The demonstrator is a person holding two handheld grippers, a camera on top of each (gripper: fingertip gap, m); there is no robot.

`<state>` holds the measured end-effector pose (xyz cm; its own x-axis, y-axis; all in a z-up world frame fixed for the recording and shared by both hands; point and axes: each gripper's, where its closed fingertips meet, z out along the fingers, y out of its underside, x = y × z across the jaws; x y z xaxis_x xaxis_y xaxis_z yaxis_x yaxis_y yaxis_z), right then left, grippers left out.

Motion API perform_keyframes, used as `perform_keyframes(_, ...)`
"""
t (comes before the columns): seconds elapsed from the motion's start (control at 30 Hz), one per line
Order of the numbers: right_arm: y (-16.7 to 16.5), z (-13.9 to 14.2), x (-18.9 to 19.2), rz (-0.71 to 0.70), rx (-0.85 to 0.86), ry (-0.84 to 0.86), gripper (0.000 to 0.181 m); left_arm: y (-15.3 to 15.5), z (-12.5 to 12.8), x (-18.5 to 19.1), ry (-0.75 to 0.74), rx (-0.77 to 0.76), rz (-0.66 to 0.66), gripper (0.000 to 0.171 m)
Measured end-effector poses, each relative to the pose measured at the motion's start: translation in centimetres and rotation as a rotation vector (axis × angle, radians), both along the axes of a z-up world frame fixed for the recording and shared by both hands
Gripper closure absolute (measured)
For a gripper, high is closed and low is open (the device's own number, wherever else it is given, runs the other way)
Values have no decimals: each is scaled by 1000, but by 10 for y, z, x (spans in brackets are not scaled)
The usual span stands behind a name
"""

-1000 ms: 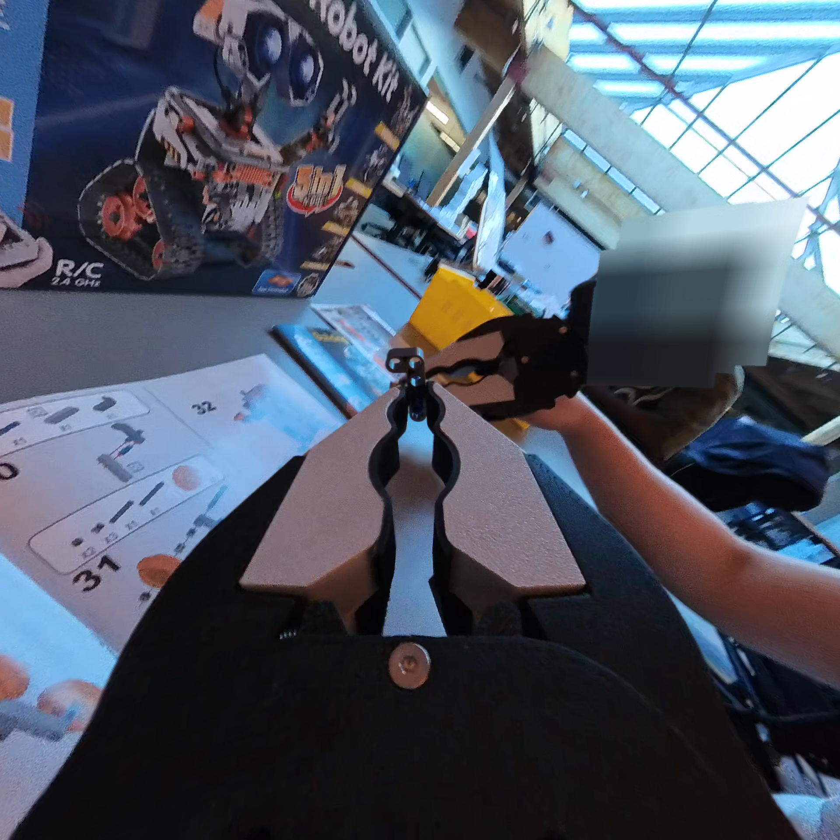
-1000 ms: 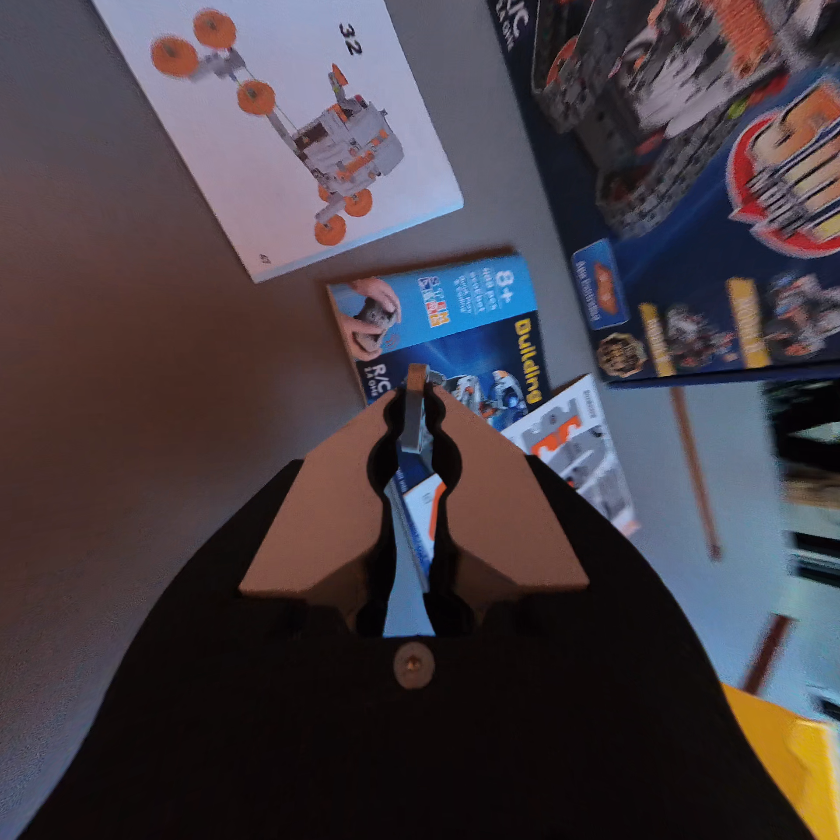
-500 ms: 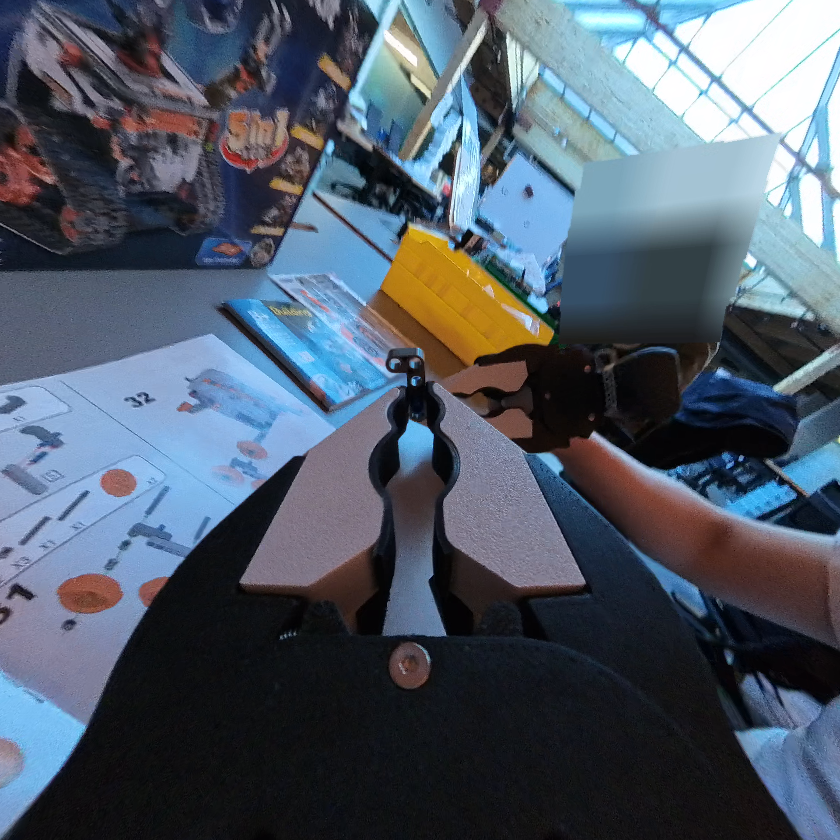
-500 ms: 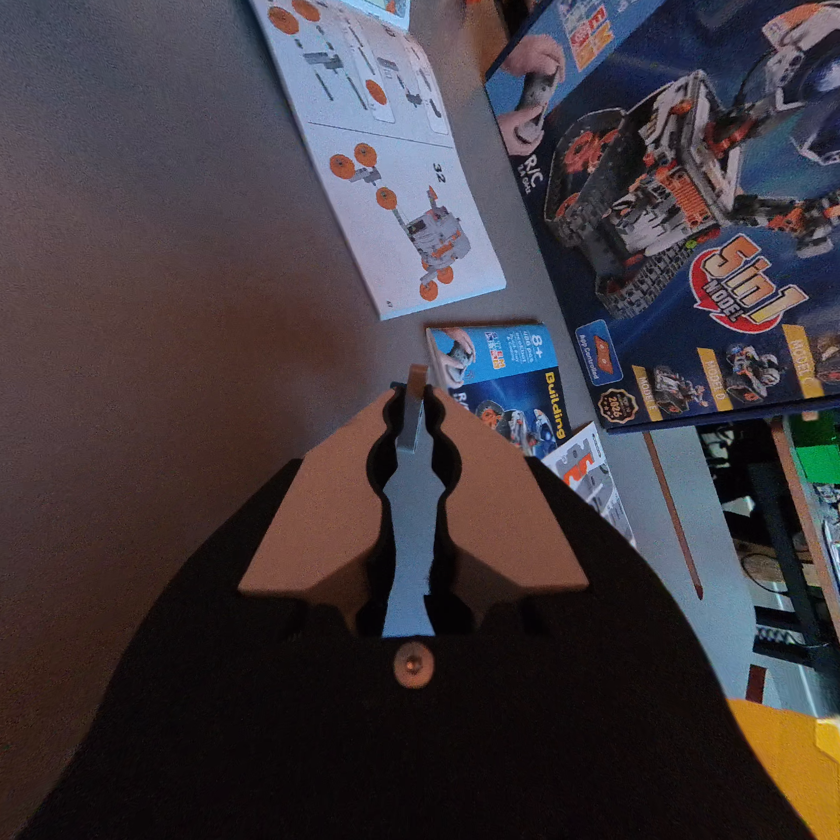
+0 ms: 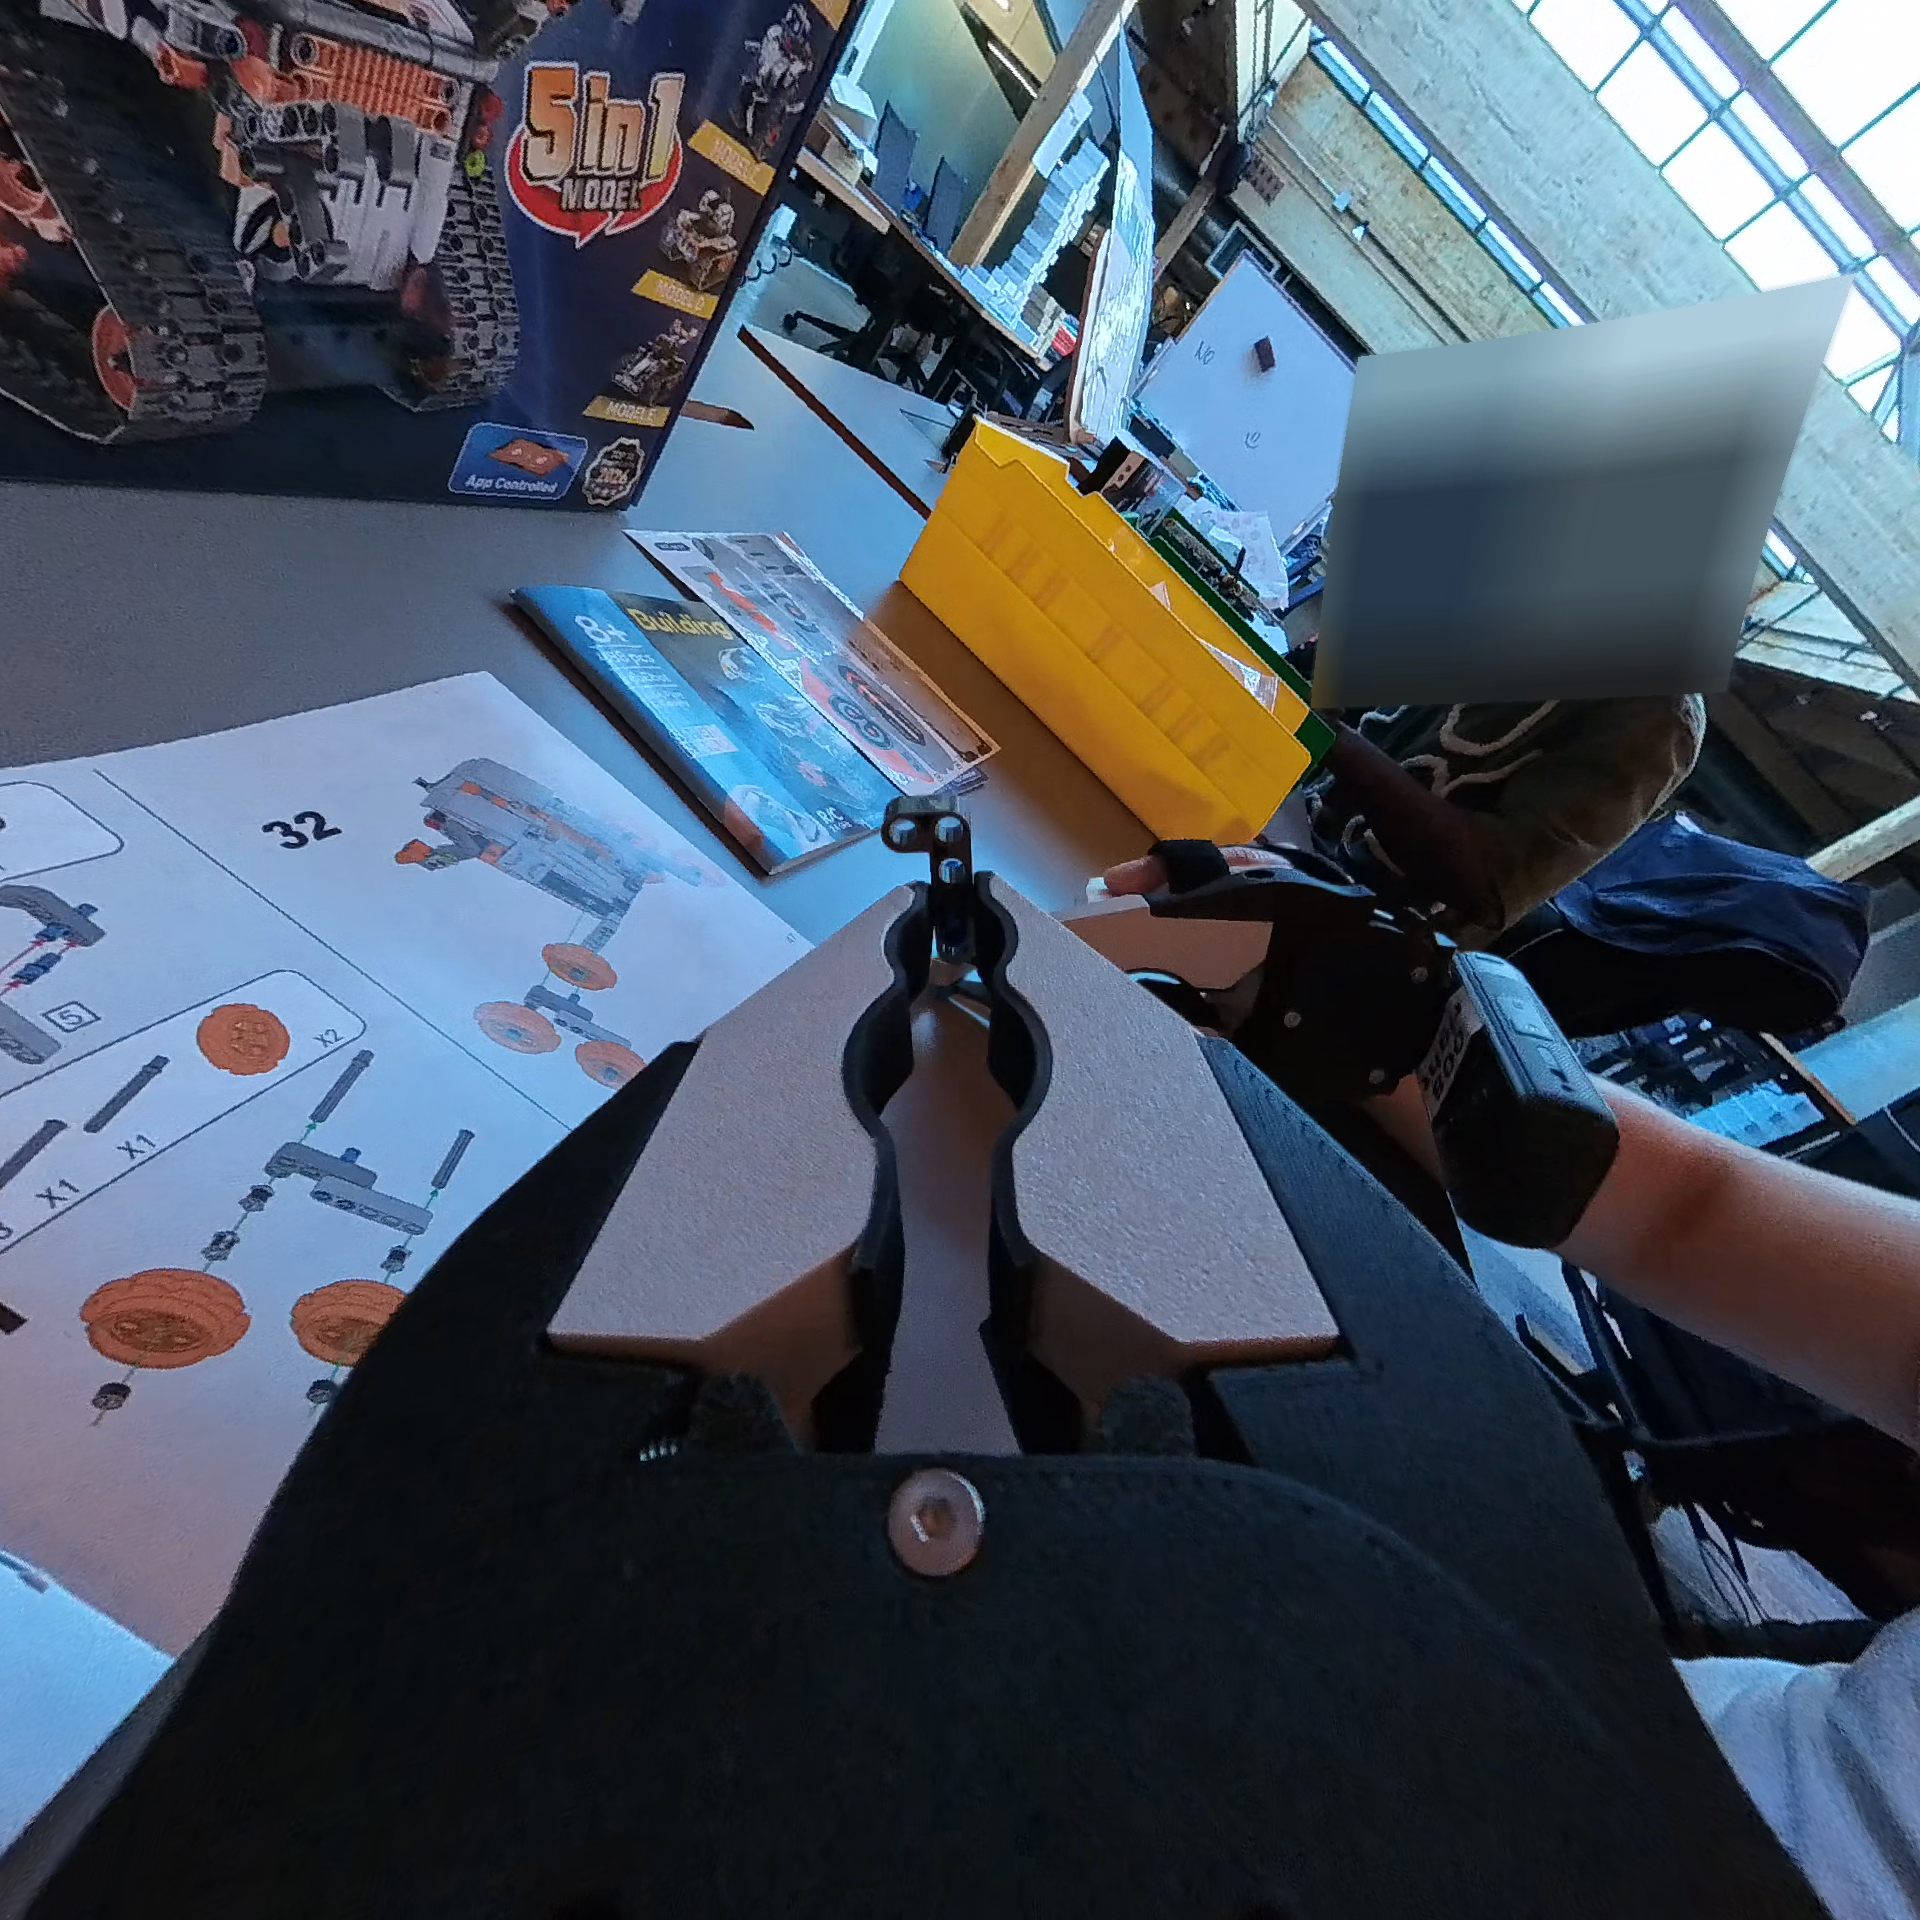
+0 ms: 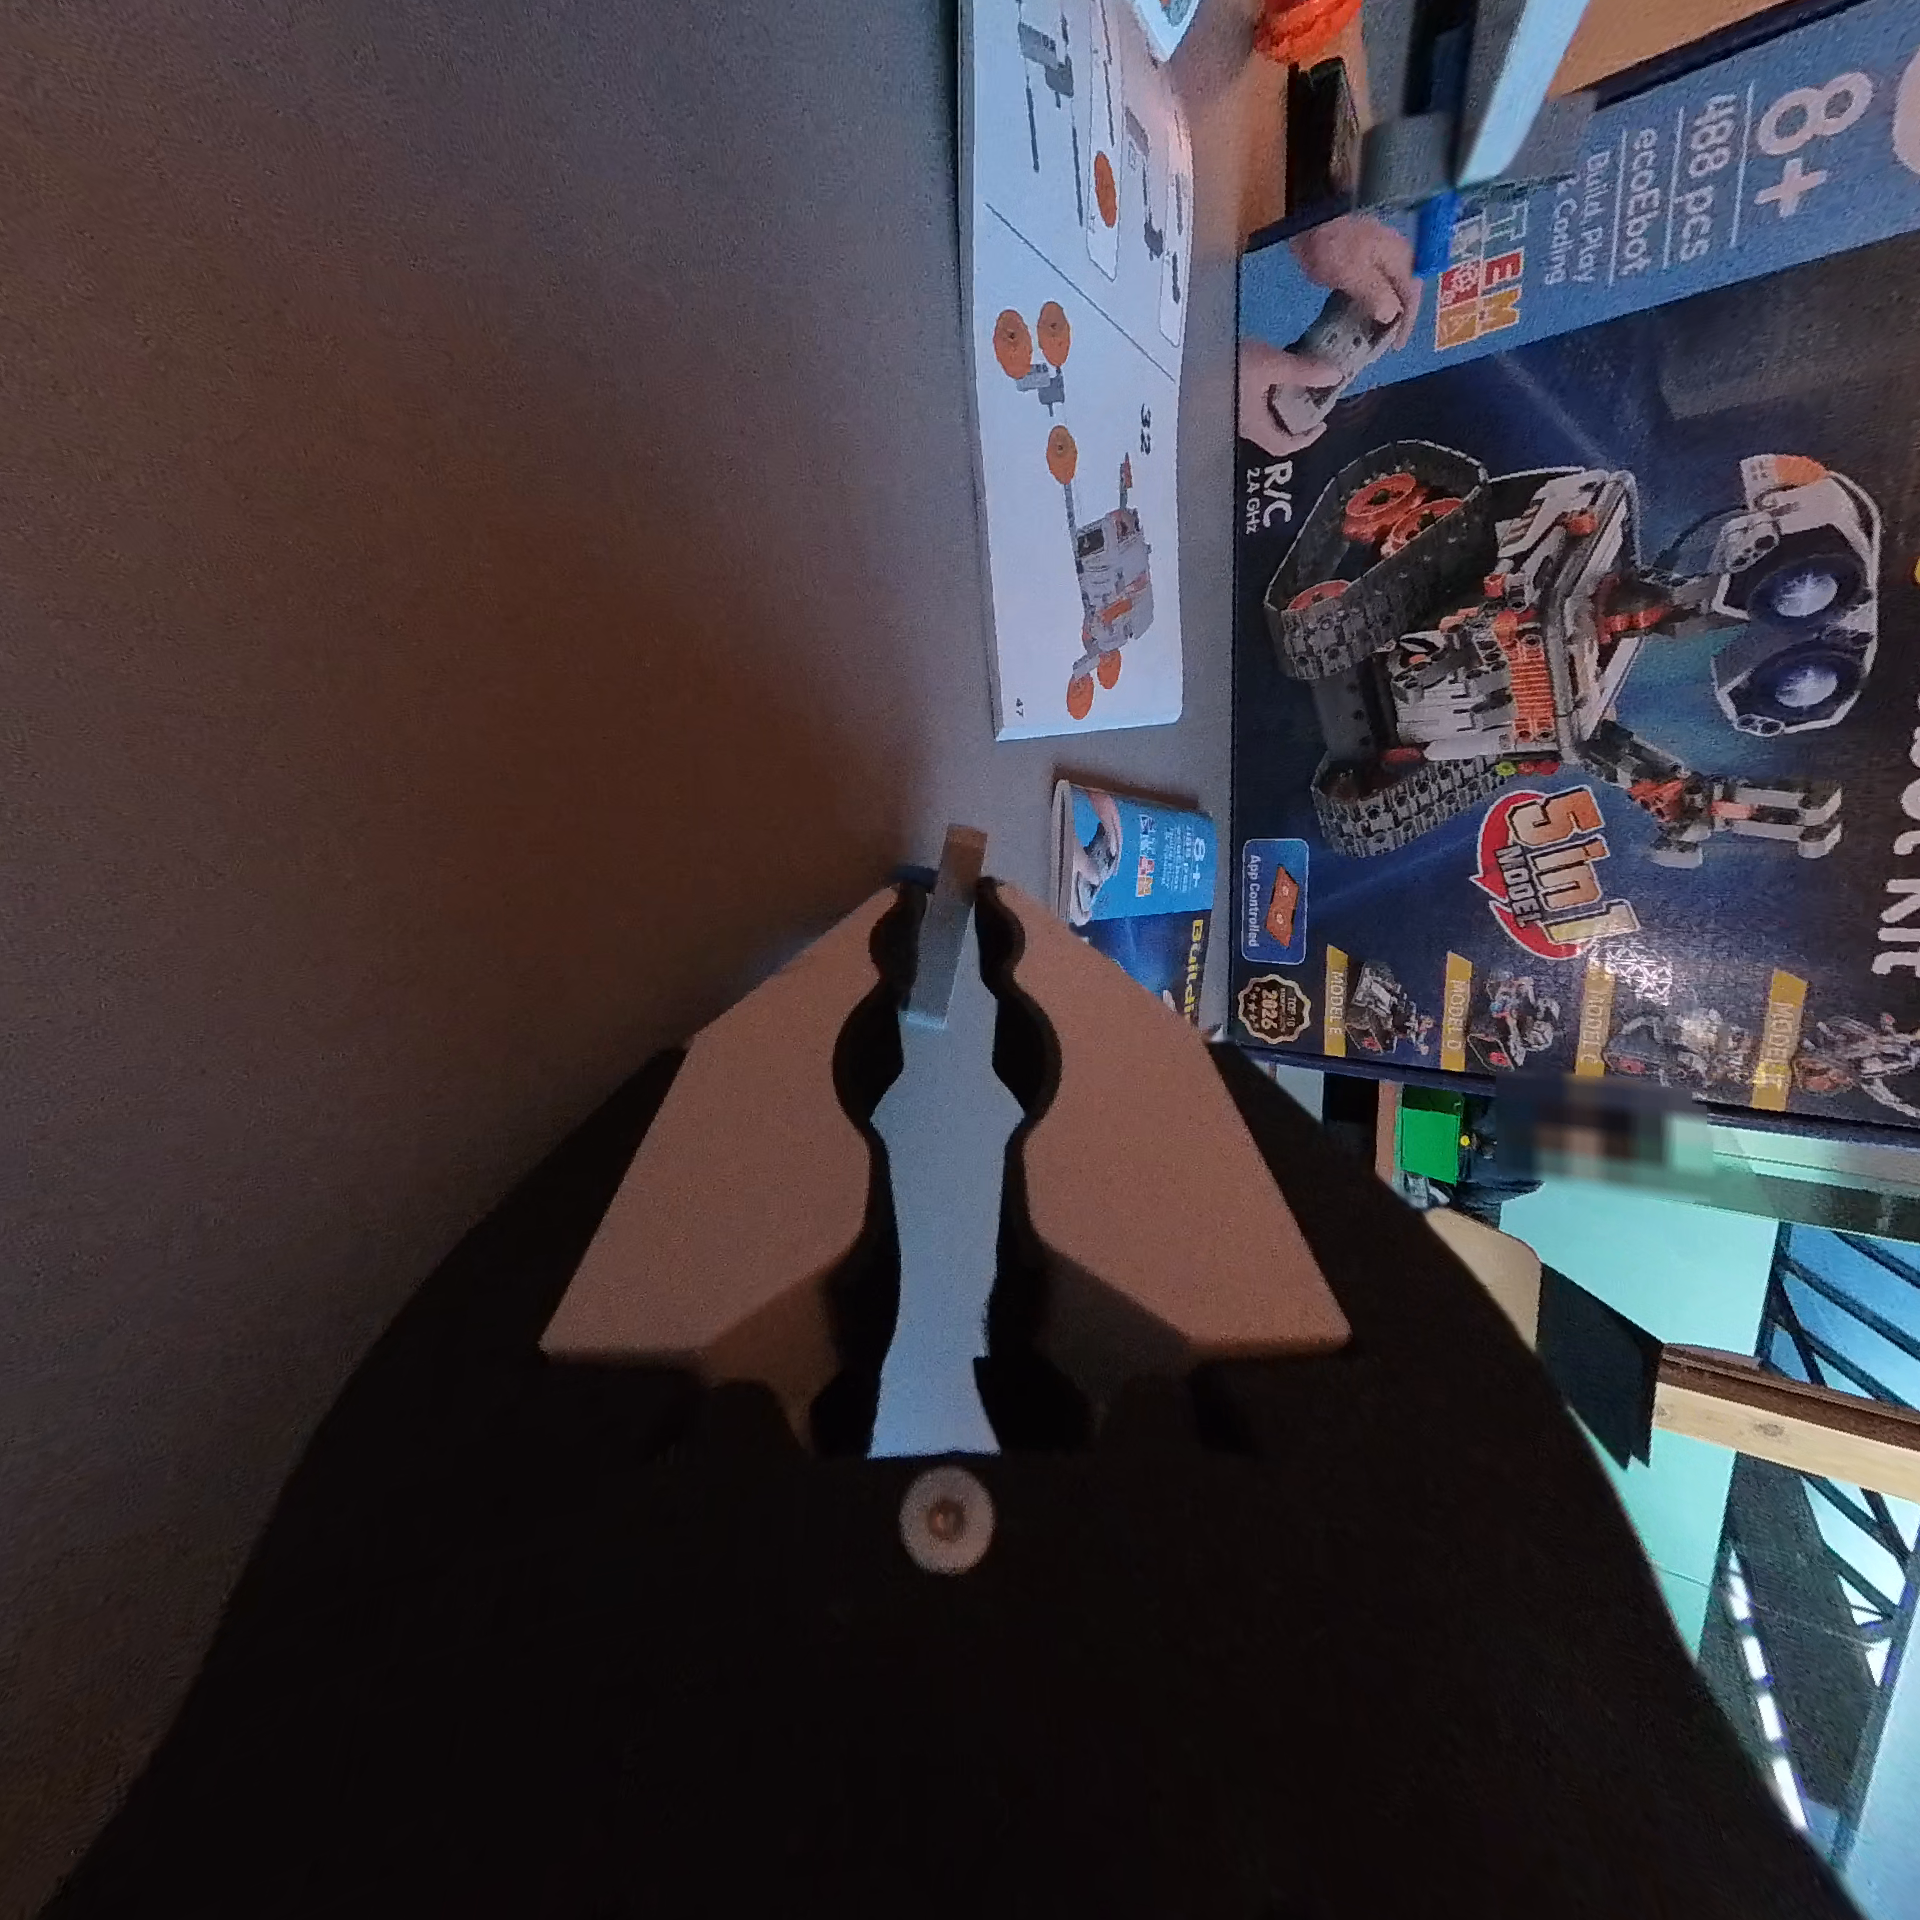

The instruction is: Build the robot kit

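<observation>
My left gripper (image 5: 945, 902) is shut on a small dark L-shaped building piece with holes (image 5: 928, 834), held above the grey table (image 5: 260, 603). My right gripper (image 6: 948, 896) is shut on a flat grey beam piece (image 6: 948, 935) that sticks out past the fingertips. The right gripper also shows in the left wrist view (image 5: 1153, 914), low and just right of my left fingertips, held by a hand in a black strap. The two pieces are apart.
An open instruction booklet (image 5: 312, 987) lies on the table, also in the right wrist view (image 6: 1081, 468). A blue booklet (image 5: 717, 727), a dark blue kit box (image 6: 1558, 623) and a yellow bin (image 5: 1101, 644) stand beyond. A person's forearm (image 5: 1745, 1278) reaches in at right.
The right gripper has dropped lower and closer to my left fingertips and has swung round, so the box now fills its right side. Both grippers have stayed shut on their pieces.
</observation>
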<state>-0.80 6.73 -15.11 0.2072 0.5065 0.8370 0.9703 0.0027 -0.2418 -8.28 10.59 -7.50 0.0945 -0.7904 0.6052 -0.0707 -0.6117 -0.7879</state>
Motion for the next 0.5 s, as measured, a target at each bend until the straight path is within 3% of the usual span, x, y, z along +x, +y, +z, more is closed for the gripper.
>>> perform_keyframes(0.17,-9,1,-2,24,3,10,173,0,1,0,-11,-14,-1,168)
perform_keyframes(0.27,-13,-1,-2,-2,-56,102,170,-1,-1,1,-3,-17,-6,168)
perform_keyframes(0.33,-15,-1,-4,-29,-169,259,171,-4,-2,2,8,-5,-15,168)
perform_keyframes(0.5,-20,2,-5,-80,-631,733,162,-7,-5,3,15,-29,-31,168)
